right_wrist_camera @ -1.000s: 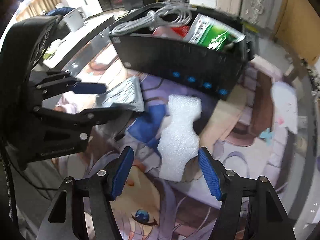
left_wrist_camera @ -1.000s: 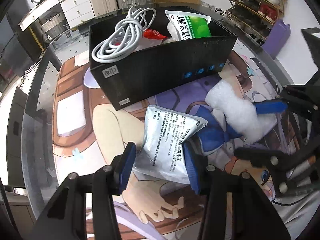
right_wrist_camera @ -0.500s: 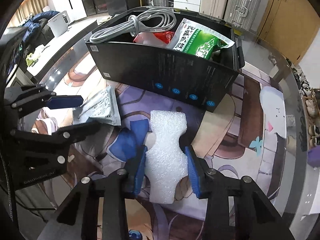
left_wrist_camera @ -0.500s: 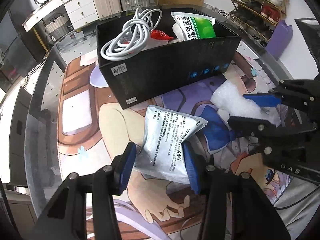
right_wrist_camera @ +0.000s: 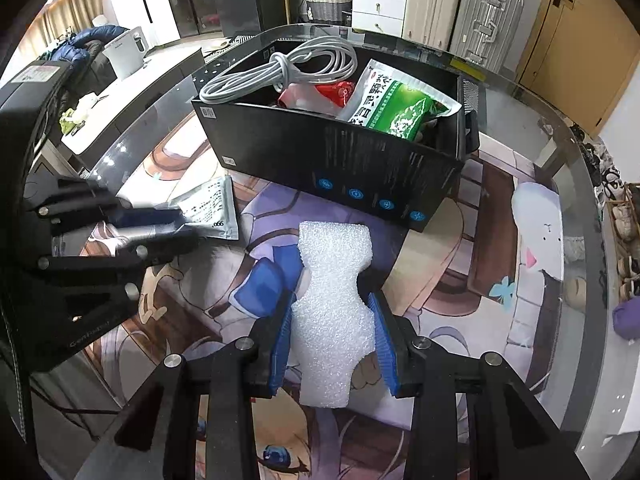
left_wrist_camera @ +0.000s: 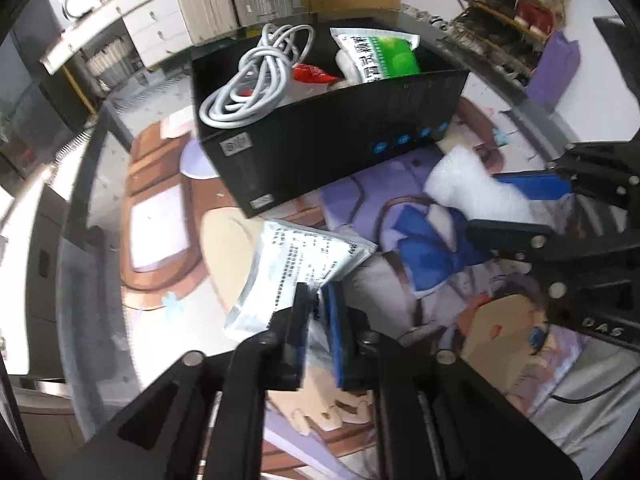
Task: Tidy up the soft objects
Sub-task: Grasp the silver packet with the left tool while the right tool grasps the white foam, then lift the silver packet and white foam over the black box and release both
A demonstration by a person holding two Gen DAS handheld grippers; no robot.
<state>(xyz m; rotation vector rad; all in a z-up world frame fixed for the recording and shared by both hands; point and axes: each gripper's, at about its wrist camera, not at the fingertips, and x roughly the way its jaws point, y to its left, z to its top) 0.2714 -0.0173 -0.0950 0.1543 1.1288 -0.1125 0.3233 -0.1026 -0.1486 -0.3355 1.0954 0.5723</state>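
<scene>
While the foam piece lay low-centre in the right wrist view on the printed mat, the right gripper had it pinched at the waist, blue pads pressed on both sides, jaws just closed in. Silver pouch, mid-frame in the left wrist view, was clamped at its near edge by the left gripper, whose jaws had just been closing, nearly together, pouch crumpled between them. Same pouch showed at left in the right view, left gripper on it. Black box sat behind both, upper centre, holding a white cable, a red packet and a green bag. Glass table edge curved at right.
</scene>
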